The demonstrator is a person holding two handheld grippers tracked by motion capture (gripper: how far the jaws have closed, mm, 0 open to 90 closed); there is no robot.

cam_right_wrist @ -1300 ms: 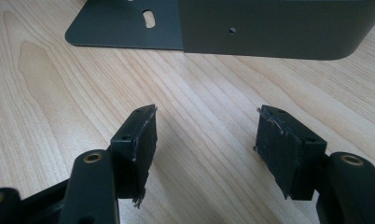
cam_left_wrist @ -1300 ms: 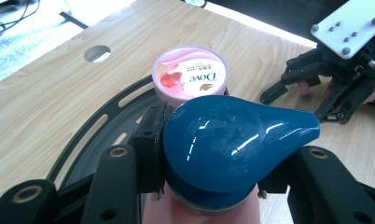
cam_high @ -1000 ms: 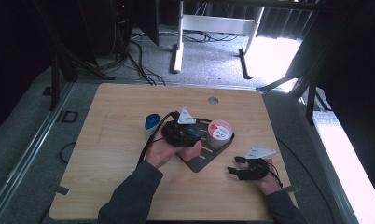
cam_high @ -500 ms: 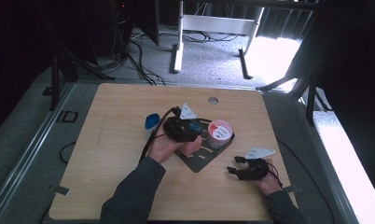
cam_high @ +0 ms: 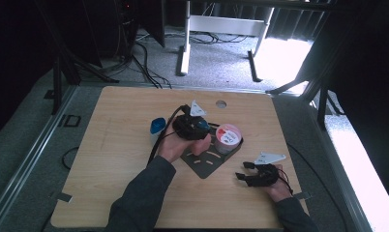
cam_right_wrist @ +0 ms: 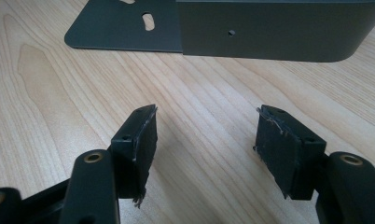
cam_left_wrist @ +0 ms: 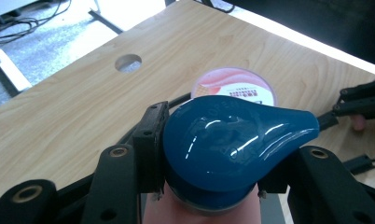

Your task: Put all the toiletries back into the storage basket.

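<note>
Two grippers work at the wooden table (cam_high: 110, 159). The left gripper (cam_left_wrist: 209, 163) holds a blue drop-shaped cap (cam_left_wrist: 232, 144) between its pads, near the middle of the table and toward the far edge, just beside a round tub with a pink lid (cam_high: 228, 137). That tub stands on a dark metal plate (cam_high: 205, 162). A small blue-topped container (cam_high: 157, 126) stands left of the hand. The right gripper (cam_right_wrist: 206, 140) rests near the right front corner, jaws apart with nothing between them.

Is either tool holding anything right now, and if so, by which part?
The left tool grips a blue teardrop-shaped lid by its round sides, one pad on each. The right tool is open over bare table, holding nothing.
</note>
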